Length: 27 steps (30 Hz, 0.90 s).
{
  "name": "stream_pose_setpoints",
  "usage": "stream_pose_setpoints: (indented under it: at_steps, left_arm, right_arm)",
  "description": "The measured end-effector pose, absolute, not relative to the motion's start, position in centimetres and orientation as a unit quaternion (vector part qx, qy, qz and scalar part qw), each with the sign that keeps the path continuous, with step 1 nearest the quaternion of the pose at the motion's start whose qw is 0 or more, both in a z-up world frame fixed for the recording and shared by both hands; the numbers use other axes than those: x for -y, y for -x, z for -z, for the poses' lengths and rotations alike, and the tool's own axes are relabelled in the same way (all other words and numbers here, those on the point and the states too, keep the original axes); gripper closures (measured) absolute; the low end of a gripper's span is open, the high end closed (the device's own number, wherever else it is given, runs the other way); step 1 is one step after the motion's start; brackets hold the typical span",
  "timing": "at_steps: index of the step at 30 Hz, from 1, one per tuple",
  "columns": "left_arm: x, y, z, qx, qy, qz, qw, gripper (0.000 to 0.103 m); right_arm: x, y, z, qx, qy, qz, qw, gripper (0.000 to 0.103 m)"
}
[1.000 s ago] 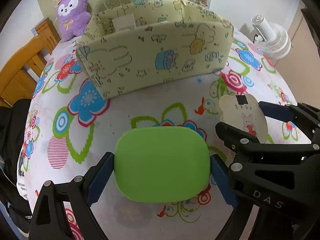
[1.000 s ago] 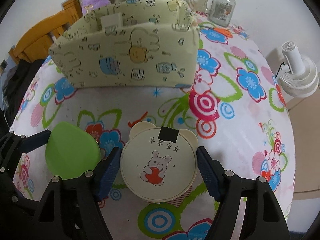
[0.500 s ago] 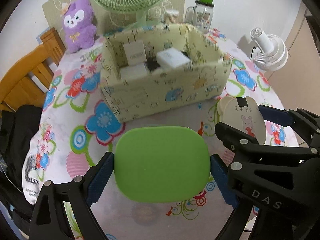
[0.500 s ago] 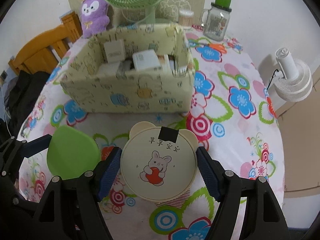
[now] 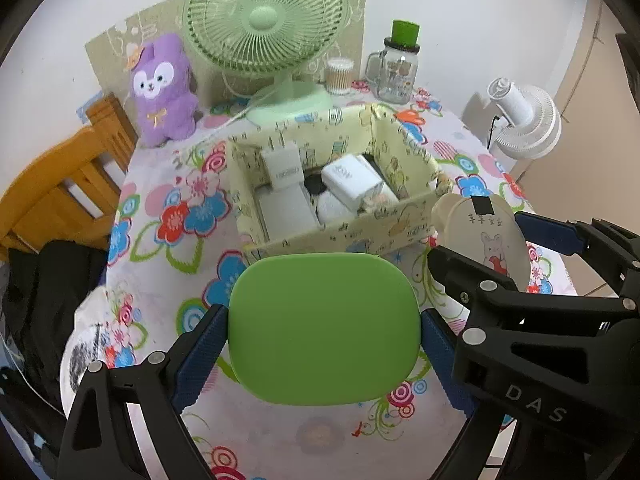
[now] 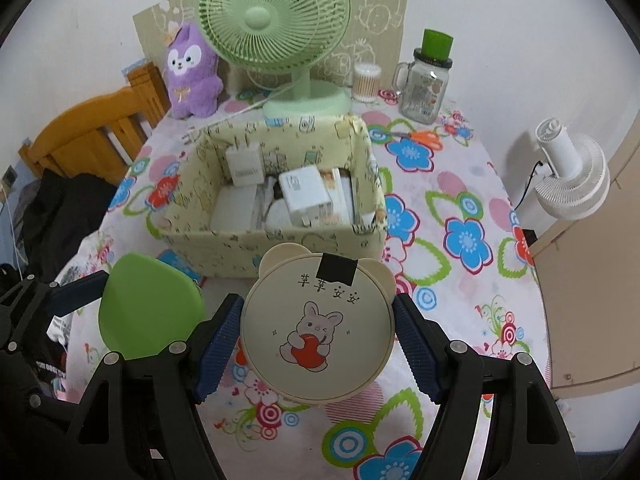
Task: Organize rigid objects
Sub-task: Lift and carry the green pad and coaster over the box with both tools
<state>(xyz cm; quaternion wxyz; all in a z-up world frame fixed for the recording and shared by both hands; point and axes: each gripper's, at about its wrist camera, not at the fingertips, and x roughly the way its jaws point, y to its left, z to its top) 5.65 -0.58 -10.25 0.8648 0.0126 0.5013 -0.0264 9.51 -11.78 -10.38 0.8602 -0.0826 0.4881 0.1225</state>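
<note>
My left gripper (image 5: pixel 322 334) is shut on a green rounded box (image 5: pixel 324 326), held in the air above the flowered tablecloth (image 5: pixel 168 276). The blue pads press its left and right sides. My right gripper (image 6: pixel 318 334) is shut on a round cream case with bear ears and a rabbit picture (image 6: pixel 318 328), also lifted. Each held item shows in the other view: the cream case (image 5: pixel 482 236) at right, the green box (image 6: pixel 150 312) at left. Ahead stands a yellow patterned storage box (image 5: pixel 336 184) with white boxes inside; it also appears in the right wrist view (image 6: pixel 280 196).
Behind the storage box stand a green desk fan (image 6: pixel 276 20), a purple plush toy (image 6: pixel 192 74), a cotton swab jar (image 6: pixel 365 82) and a glass mug with a green lid (image 6: pixel 426 80). A white fan (image 6: pixel 572 176) sits off the table's right edge. A wooden chair (image 5: pixel 60 188) and dark clothing (image 5: pixel 52 292) are at left.
Both grippers have risen with their items still held. The view has gone from the storage box's front wall to looking down into it, and the fan and plush have come into sight.
</note>
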Motion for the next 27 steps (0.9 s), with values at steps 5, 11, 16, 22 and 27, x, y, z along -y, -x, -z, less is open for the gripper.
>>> stream_pose_setpoints:
  at_steps: [5, 11, 16, 22, 27]
  left_arm:
    - [0.1, -6.0, 8.9, -0.492, -0.016, 0.032, 0.87, 0.008]
    - [-0.2, -6.4, 7.9, -0.489, -0.022, 0.035, 0.871, 0.008]
    - [-0.4, -6.9, 7.4, -0.484, -0.02, 0.03, 0.874, 0.008]
    - [-0.6, -8.1, 7.0, -0.478, -0.014, 0.013, 0.878, 0.008]
    - [-0.7, -8.9, 6.9, -0.473, -0.007, -0.007, 0.881, 0.008]
  right_arm:
    - [11.3, -9.6, 8.9, -0.479, 0.083, -0.115, 0.866, 0.027]
    - [10.8, -9.8, 7.5, -0.473, 0.084, -0.113, 0.87, 0.027]
    - [10.6, -10.4, 6.9, -0.471, 0.089, -0.118, 0.87, 0.027]
    - [10.2, -11.9, 6.5, -0.469, 0.097, -0.133, 0.867, 0.027]
    - [9.8, -13.6, 6.4, -0.466, 0.106, -0.159, 0.864, 0.027]
